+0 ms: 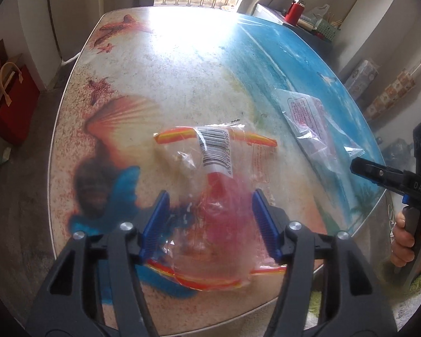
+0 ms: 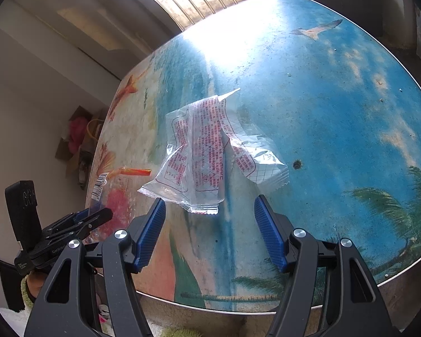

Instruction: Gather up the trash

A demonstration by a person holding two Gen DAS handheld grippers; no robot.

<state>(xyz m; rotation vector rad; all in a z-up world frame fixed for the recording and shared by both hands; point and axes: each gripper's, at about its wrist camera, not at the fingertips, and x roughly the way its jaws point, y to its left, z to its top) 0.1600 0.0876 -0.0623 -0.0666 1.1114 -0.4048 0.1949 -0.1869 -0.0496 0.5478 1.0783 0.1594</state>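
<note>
Here, two pieces of plastic trash lie on a bench (image 1: 199, 64) printed with a beach scene of sand, shells, starfish, sea and palms.

In the left wrist view, the left gripper (image 1: 210, 219) points steeply down over a clear wrapper with red and yellow edge stripes (image 1: 210, 174), which carries a white barcode label and a red patch. Its blue ribbed fingers (image 1: 154, 224) stand spread, one on each side of the wrapper's near part. The wrapper lies between them, but the pads stand off its crumpled middle; whether the film brushes either pad cannot be told. The wrapper rests on the sandy part of the print, near the bench's front edge.

In the right wrist view, the right gripper (image 2: 210, 224) hangs over the blue sea part of the bench, its fingers (image 2: 269, 233) also spread with nothing between them. Just beyond their tips lies a crumpled clear bag with red printed text (image 2: 207, 151), flat on the bench and apart from the pads. The same bag shows in the left view, to the right of the striped wrapper and well apart from it.

A hand (image 1: 404, 241) grips the right tool's handle at the left view's right edge. Beyond the bench's far corner stand a red canister (image 1: 294, 11) and a green basket (image 1: 327, 29); a red bag with tan handles (image 1: 14, 98) sits on the floor to the left.
</note>
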